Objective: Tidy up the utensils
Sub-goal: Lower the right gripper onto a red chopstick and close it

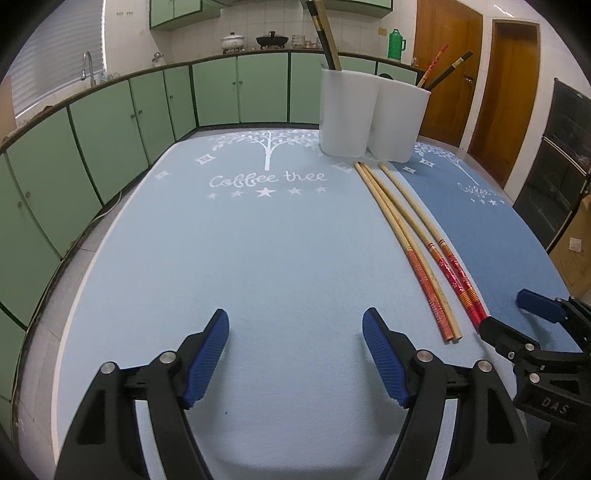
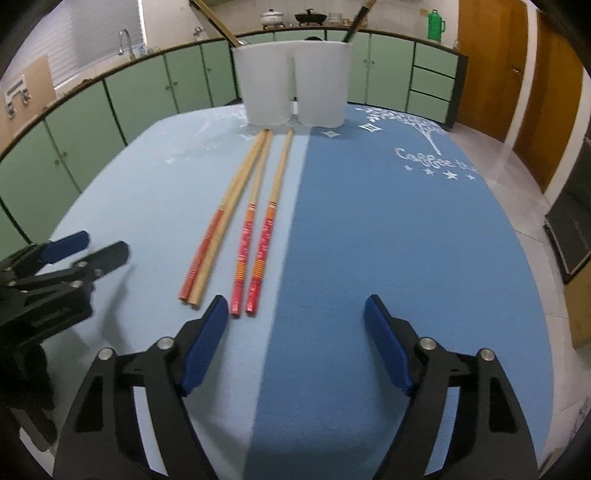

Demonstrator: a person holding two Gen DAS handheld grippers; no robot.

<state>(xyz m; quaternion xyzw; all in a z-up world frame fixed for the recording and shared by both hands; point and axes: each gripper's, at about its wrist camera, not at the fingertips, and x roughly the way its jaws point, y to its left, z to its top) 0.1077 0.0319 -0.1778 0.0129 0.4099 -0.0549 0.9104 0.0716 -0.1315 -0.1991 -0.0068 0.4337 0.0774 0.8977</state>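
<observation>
Several long wooden chopsticks with red ends point(image 1: 417, 243) point(image 2: 243, 221) lie side by side on the light blue mat, pointing toward two white cups point(image 1: 345, 110) point(image 2: 264, 83). The left cup holds tan and dark chopsticks point(image 1: 325, 33); the right cup point(image 1: 397, 120) point(image 2: 321, 81) holds a red and a dark one point(image 1: 443, 68). My left gripper point(image 1: 295, 354) is open and empty, left of the chopsticks. My right gripper point(image 2: 293, 339) is open and empty, just behind the chopsticks' red ends; it also shows in the left wrist view point(image 1: 517, 314).
A light blue mat point(image 1: 240, 240) and a darker blue mat point(image 2: 388, 240) cover the table. Green kitchen cabinets point(image 1: 129, 122) curve around the left and back. Wooden doors point(image 1: 513, 92) and a black oven point(image 1: 561, 162) stand at the right.
</observation>
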